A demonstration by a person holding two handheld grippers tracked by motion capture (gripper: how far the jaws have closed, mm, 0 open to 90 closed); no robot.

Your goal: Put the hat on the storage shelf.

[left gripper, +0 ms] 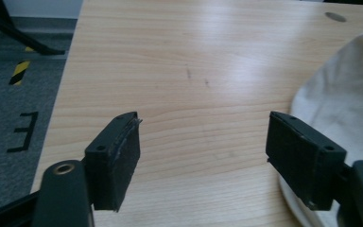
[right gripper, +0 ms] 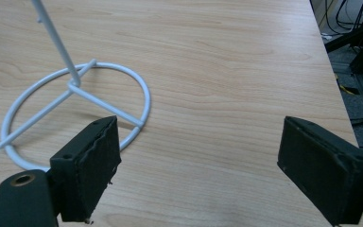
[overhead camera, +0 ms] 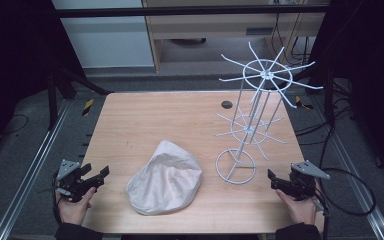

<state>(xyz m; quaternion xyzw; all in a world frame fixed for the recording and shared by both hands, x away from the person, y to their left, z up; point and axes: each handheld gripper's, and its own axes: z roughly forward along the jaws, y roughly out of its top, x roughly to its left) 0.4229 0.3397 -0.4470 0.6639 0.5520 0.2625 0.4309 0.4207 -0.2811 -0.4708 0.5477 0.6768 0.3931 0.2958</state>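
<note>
High view has your left gripper (overhead camera: 100,176) and right gripper (overhead camera: 271,178) both wide open, empty, so grab the white cloth hat (overhead camera: 165,177) mid-table beside the wire rack (overhead camera: 252,120) by its edge.

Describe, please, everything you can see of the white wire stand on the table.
The white wire stand looks like thin painted metal. It stands upright on the right half of the wooden table, on a ring base crossed by straight bars. Slim rods rise from the base to two tiers of spokes that fan outward, the upper tier wider. Nothing hangs on it. The white cloth hat lies apart on its left, and the open right gripper sits just beside the base without touching it.
</note>
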